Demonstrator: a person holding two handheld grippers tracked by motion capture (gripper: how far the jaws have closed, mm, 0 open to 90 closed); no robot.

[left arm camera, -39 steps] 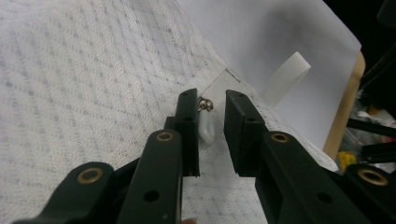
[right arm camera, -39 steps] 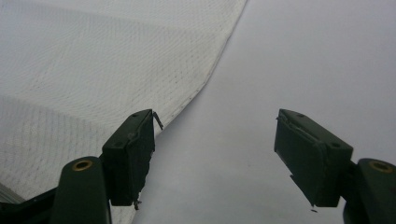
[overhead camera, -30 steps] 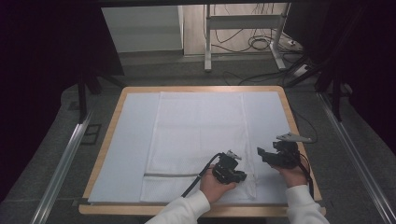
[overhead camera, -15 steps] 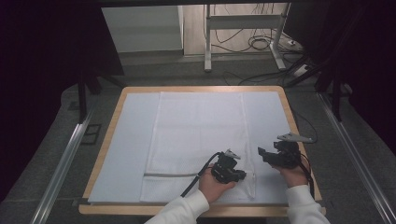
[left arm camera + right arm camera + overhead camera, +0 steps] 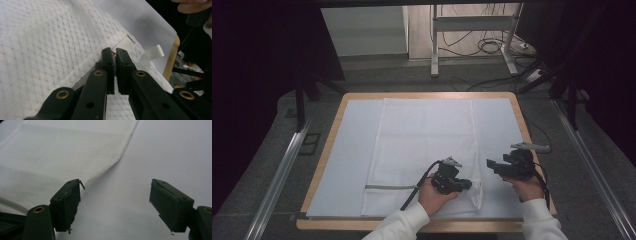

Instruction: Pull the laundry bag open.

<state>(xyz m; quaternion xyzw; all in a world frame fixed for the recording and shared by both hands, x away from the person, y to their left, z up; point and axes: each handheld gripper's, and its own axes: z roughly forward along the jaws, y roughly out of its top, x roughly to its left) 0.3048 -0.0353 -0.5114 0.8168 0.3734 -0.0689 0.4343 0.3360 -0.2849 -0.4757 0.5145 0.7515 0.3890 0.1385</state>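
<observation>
A white mesh laundry bag (image 5: 424, 150) lies flat on the worktop (image 5: 427, 95), on a pale sheet (image 5: 347, 155) that covers nearly the whole top. The bag runs from near the far edge down to the near edge, slightly right of the middle. A grey zipper band (image 5: 389, 187) crosses its near end, starting from the bag's left side.

At the bag's near right corner the left tongs (image 5: 465, 184) are closed on the fabric. In the left gripper view the two black jaws stand pressed together, with a fold of the mesh at the seam pinched between their tips (image 5: 115, 55). Just beyond that spot a small white tab (image 5: 152, 53) curls up from the bag's edge. The corner of the bag is slightly raised and rumpled around the grip. The left hand (image 5: 437, 195) holds these tongs over the near edge of the worktop, a white sleeve (image 5: 404, 225) behind it.

The right tongs (image 5: 490, 164) are to the right of the bag, over the bare sheet near the worktop's right edge. Their jaws have just been opening and stand wide apart with nothing between them. In the right gripper view the bag's long right edge (image 5: 125, 150) runs just beside the left jaw, and the sheet (image 5: 175, 152) lies beneath.
</observation>
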